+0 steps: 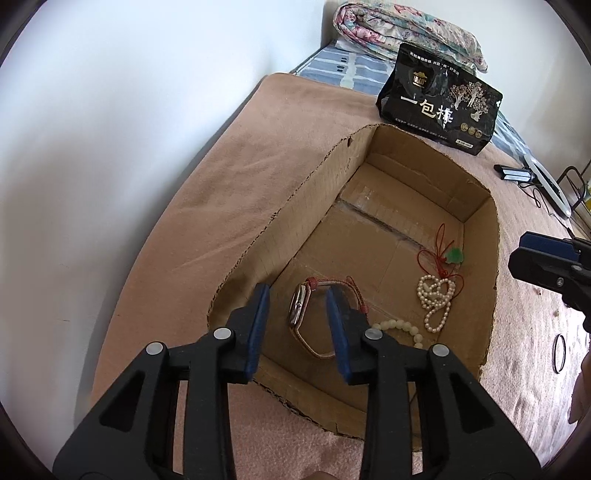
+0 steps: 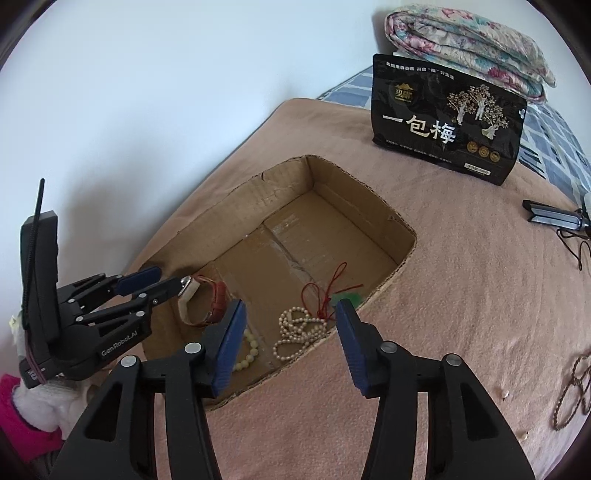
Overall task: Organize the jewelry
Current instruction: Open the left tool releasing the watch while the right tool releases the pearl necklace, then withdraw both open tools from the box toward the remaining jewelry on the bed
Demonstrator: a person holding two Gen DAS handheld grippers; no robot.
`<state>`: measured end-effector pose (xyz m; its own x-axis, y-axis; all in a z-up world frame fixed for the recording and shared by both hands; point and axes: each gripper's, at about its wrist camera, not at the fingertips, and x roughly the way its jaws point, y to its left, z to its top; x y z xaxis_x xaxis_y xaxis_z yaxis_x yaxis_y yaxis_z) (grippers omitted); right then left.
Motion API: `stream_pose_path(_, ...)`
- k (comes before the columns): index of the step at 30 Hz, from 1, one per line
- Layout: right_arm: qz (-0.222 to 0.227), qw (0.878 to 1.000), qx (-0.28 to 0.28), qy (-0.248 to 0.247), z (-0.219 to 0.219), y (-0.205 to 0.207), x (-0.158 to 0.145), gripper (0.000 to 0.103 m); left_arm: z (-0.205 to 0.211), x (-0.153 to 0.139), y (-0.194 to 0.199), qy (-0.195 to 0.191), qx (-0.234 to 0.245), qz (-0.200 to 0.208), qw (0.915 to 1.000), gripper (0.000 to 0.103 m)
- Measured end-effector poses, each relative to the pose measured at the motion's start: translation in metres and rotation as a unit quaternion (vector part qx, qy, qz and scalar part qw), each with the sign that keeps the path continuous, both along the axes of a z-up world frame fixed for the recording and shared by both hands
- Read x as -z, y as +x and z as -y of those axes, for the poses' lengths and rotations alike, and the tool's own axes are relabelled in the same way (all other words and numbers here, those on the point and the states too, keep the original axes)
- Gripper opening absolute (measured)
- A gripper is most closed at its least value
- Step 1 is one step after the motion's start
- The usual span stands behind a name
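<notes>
An open cardboard box (image 1: pixel 476 280) (image 2: pixel 373 199) sits on a pink blanket. Inside lie a wristwatch (image 1: pixel 297 308) (image 2: pixel 201 299) with a red-and-tan strap, a pearl necklace (image 1: pixel 436 299) (image 2: pixel 295 328), a cream bead bracelet (image 1: pixel 399 328) (image 2: pixel 247 354) and a green pendant on red cord (image 1: pixel 454 254) (image 2: pixel 351 297). My left gripper (image 1: pixel 297 295) (image 2: pixel 157 278) is open and empty, hovering over the watch at the box's near-left corner. My right gripper (image 2: pixel 290 308) is open and empty above the box's near edge, over the pearls; its body (image 1: pixel 550 266) shows in the left wrist view.
A black snack bag (image 1: pixel 439 99) (image 2: pixel 447 118) stands behind the box. A folded floral quilt (image 1: pixel 406 29) (image 2: pixel 469 40) lies at the back. A thin dark ring (image 1: pixel 559 352) and a brown bead string (image 2: pixel 574 384) lie on the blanket to the right. A black tool with cable (image 2: pixel 554 218) lies far right.
</notes>
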<state>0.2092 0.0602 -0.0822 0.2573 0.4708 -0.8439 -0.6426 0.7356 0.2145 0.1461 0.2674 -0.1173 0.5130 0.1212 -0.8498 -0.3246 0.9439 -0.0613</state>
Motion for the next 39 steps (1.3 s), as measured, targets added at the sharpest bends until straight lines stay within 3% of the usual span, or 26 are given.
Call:
stream_pose_path(11, 0.015, 1.0, 0.013, -0.011, 0.02, -0.004, -0.005, 0.051, 0.01, -0.005, 0.001, 0.001, 0.012, 0.005, 0.9999, 0.032)
stream_pose_path(19, 0.05, 0.998, 0.033, -0.018, 0.051, -0.007, -0.015, 0.071, 0.027, -0.013, 0.002, 0.009, 0.032, 0.015, 0.9993, 0.032)
stream_pose_path(25, 0.063, 0.996, 0.059, -0.027, 0.081, -0.002, -0.019, 0.072, 0.042, -0.019, 0.005, 0.009, 0.052, 0.015, 0.9985, 0.033)
stream_pose_path(28, 0.068, 0.994, 0.076, -0.033, 0.098, 0.002, -0.02, 0.072, 0.053, -0.023, 0.007, 0.01, 0.065, 0.019, 0.9976, 0.042)
stream_pose_path(39, 0.07, 0.986, 0.141, -0.048, 0.177, 0.017, -0.022, 0.072, 0.107, -0.039, 0.017, 0.007, 0.13, 0.032, 0.991, 0.042)
